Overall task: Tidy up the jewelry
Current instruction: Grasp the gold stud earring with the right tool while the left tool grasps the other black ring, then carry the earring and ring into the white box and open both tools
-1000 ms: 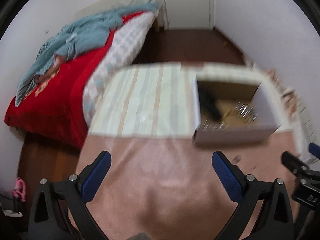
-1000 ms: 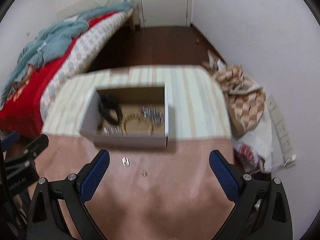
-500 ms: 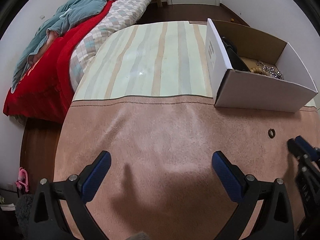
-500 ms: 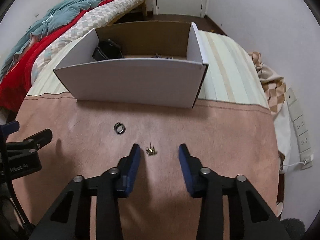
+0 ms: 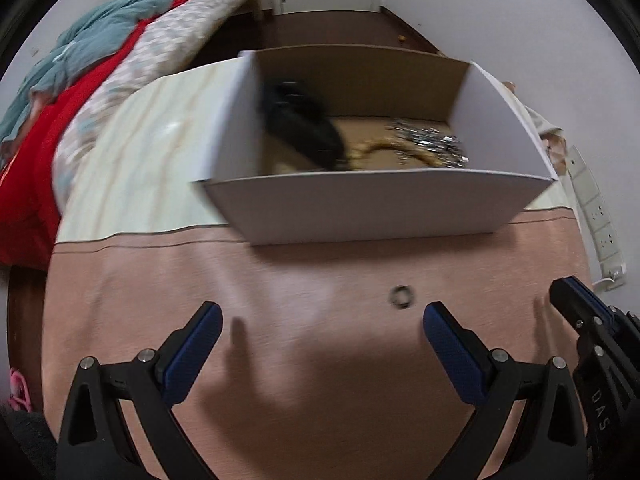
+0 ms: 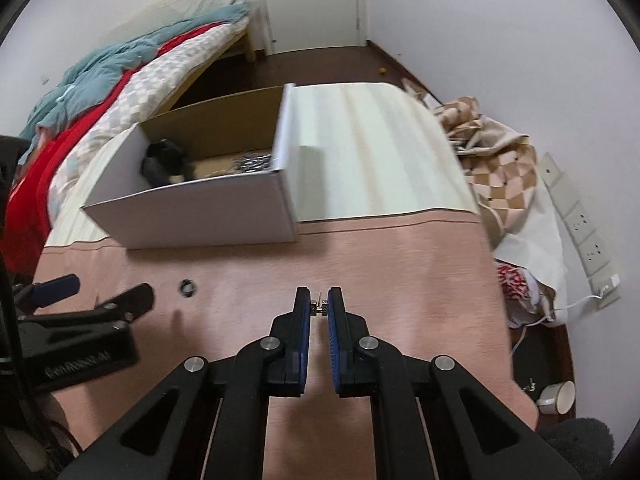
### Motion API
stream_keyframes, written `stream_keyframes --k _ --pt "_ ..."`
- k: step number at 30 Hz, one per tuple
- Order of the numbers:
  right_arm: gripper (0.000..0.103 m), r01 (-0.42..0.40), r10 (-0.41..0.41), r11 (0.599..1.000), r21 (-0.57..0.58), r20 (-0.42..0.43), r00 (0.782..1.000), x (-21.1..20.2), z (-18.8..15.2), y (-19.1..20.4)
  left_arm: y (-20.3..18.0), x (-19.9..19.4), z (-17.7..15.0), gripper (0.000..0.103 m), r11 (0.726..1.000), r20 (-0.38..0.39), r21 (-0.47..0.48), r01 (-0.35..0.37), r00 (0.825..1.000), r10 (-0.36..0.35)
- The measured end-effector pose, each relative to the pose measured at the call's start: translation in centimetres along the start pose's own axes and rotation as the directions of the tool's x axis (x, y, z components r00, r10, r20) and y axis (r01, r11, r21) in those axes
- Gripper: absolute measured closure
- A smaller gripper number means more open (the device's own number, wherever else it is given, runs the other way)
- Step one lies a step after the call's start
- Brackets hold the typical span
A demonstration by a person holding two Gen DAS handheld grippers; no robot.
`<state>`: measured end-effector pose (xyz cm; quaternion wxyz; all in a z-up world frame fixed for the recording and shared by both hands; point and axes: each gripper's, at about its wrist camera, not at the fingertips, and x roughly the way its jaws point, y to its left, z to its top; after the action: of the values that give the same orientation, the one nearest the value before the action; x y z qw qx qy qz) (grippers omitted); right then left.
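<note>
A white cardboard box (image 5: 380,204) stands on the table and holds a black item (image 5: 304,124), a gold chain and silver pieces (image 5: 432,142). It also shows in the right wrist view (image 6: 192,216). A small dark ring (image 5: 402,295) lies on the pink cloth in front of the box, also seen in the right wrist view (image 6: 187,287). My left gripper (image 5: 322,332) is open and empty, just short of the ring. My right gripper (image 6: 319,306) is shut on a small metal earring (image 6: 319,307), right of the ring.
A pink cloth (image 6: 400,264) covers the near table and a striped cloth (image 6: 368,140) the far part. A bed with a red blanket (image 5: 32,144) lies to the left. A checked cloth (image 6: 500,168) and a power strip (image 6: 580,224) lie on the right.
My right gripper closed on the small earring that lay between its fingers. My left gripper moved right and forward, so the box and ring are nearer its centre.
</note>
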<state>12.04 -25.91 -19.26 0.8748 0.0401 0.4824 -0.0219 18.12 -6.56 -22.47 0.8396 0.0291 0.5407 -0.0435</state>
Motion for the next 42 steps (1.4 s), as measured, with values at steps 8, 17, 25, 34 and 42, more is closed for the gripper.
stream_keyframes --k 8,17,25,34,42 --pt "0.094 0.035 -0.033 0.997 0.061 -0.037 0.999 1.5 0.2 -2.5 -2.5 1.1 0.0 0.022 0.999 -0.012 0.031 0.025 1.0 -0.024" --pt "0.094 0.055 -0.052 0.994 0.091 -0.035 0.998 1.9 0.6 -3.0 -2.6 0.1 0.0 0.093 0.999 0.039 0.034 0.04 0.998 -0.042" --pt "0.094 0.045 -0.045 0.994 0.1 -0.009 0.999 0.9 0.8 -2.7 -2.1 -0.1 -0.5 0.093 0.998 0.041 0.044 0.055 0.998 -0.056" --pt "0.094 -0.016 0.011 0.993 0.115 0.044 0.999 -2.1 2.5 -2.2 -1.0 -3.5 0.6 0.093 0.996 0.091 0.04 0.082 0.992 -0.085" --pt "0.094 -0.193 0.188 0.976 0.105 0.056 0.981 -3.9 7.6 -0.3 1.6 -7.2 6.5 0.093 0.986 0.132 0.001 0.168 0.977 -0.167"
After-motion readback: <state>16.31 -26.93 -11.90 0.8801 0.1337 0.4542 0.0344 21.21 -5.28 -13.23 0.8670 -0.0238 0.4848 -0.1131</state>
